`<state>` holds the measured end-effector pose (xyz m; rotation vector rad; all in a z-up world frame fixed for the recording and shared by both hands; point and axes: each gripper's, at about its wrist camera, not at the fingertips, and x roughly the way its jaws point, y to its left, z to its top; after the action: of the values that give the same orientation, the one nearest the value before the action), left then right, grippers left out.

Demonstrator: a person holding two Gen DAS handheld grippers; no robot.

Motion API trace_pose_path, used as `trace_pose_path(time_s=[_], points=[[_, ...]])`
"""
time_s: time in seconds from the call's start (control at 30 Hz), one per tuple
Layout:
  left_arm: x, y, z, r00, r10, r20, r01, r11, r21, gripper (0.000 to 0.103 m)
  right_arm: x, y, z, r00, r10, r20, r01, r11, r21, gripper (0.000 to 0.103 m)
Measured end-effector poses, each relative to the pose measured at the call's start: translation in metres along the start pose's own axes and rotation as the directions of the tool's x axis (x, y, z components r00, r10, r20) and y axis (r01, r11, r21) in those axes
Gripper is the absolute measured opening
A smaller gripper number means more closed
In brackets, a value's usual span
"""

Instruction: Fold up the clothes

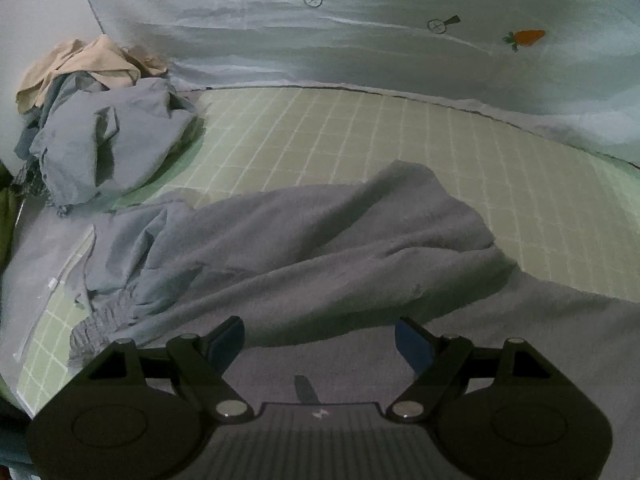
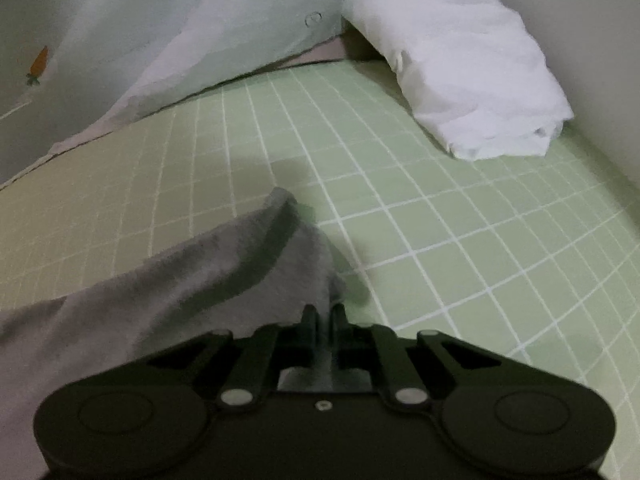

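Observation:
A grey fleecy garment (image 1: 320,248) lies rumpled across the green checked sheet (image 1: 360,140), its ribbed cuff at the lower left. My left gripper (image 1: 318,332) hovers over the near part of this garment, jaws wide open, blue pads (image 1: 228,340) bare and nothing between them. In the right wrist view the same grey garment (image 2: 200,280) reaches in from the left as a raised fold. My right gripper (image 2: 323,314) is shut on its near corner, the fingers almost together with cloth pinched between them.
A heap of unfolded clothes (image 1: 108,140), blue-grey with a beige piece (image 1: 92,60) on top, sits at the far left. A folded white cloth (image 2: 472,76) lies at the far right by the wall. A pale duvet (image 1: 360,32) with a carrot print borders the sheet's far side.

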<state>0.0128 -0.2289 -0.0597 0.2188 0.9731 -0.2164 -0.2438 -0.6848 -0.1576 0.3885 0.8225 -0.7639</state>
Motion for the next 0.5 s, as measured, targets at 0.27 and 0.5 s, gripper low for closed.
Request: trace_pose_path(time_s=[0.27, 0.5], points=[[-0.005, 0.044, -0.018, 1.000, -0.007, -0.029, 0.007, 1.000, -0.004, 0.083, -0.054, 0.040, -0.007, 0.994, 0.010, 0.106, 0.000, 0.996, -0.092, 0.007], [-0.004, 0.089, -0.025, 0.999, -0.001, -0.050, 0.000, 1.000, -0.014, 0.083, -0.083, 0.126, -0.048, 0.989, 0.126, 0.079, -0.097, 0.951, -0.294, 0.008]])
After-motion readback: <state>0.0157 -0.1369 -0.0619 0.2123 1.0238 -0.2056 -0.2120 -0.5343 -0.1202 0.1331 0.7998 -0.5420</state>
